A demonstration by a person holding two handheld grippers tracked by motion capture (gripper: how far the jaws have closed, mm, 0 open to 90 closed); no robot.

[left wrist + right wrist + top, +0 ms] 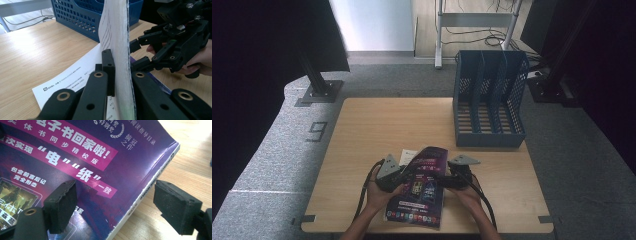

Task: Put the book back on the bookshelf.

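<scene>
Left tongs (120, 82): you had them clamped on the page edge of the purple book (105, 165).
Right tongs (125, 207): you held them spread, straddling the book's spine, one pad over the cover.
Book: between both tongs, raised off the tabletop (377, 125).
White sheet (72, 75): flat beneath the left tongs.
Blue file rack (488, 97): beyond both tongs.
</scene>
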